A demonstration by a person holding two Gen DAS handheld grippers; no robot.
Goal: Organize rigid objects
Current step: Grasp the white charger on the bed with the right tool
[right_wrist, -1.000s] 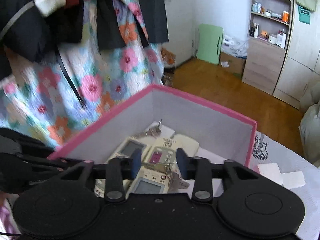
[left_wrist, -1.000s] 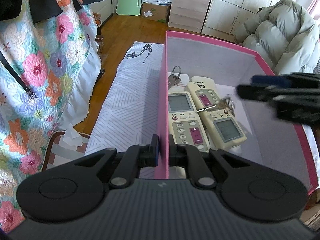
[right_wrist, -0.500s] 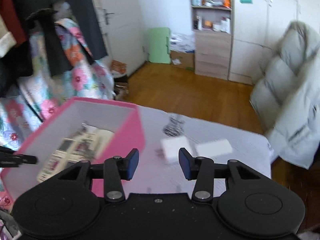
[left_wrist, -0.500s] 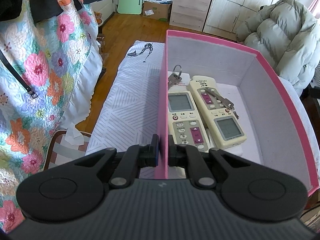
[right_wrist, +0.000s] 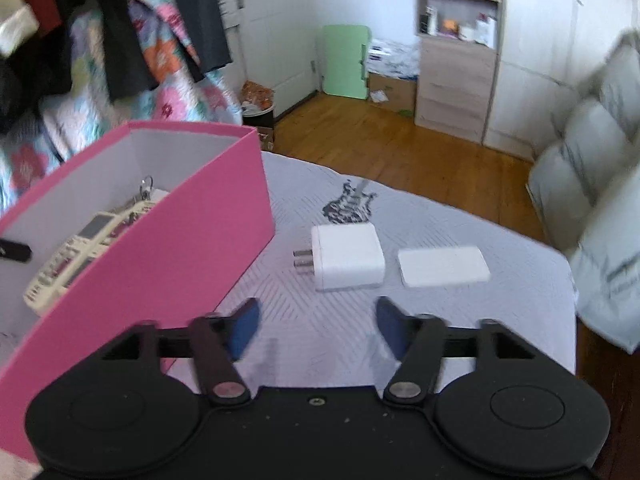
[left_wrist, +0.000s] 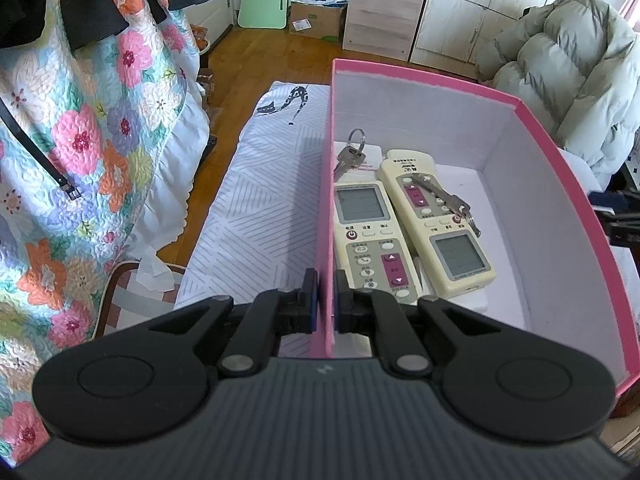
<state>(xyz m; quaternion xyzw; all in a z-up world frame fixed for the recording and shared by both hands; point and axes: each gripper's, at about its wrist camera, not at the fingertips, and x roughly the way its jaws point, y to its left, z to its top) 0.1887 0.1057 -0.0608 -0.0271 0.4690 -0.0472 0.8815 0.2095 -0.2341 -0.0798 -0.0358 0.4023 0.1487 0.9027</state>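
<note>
Having swung away from the pink cardboard box (right_wrist: 168, 240), the right gripper (right_wrist: 316, 326) is spreading wide toward the white plug charger (right_wrist: 346, 256); the left gripper (left_wrist: 326, 300) is pinching the box wall, steadying it.

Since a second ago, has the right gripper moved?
Yes. The right gripper swung out of the pink box, now at its left, toward the white charger.

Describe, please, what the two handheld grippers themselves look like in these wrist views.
Both are matte black. The left gripper has a dark grey ribbed body with a small pale mark, two round black discs, angular link arms with silver pivot pins, and short fingers with blue inner faces. The right gripper has a smooth, dusty black body with one centre screw, and blue fingers. No cables or sleeves show.
</note>
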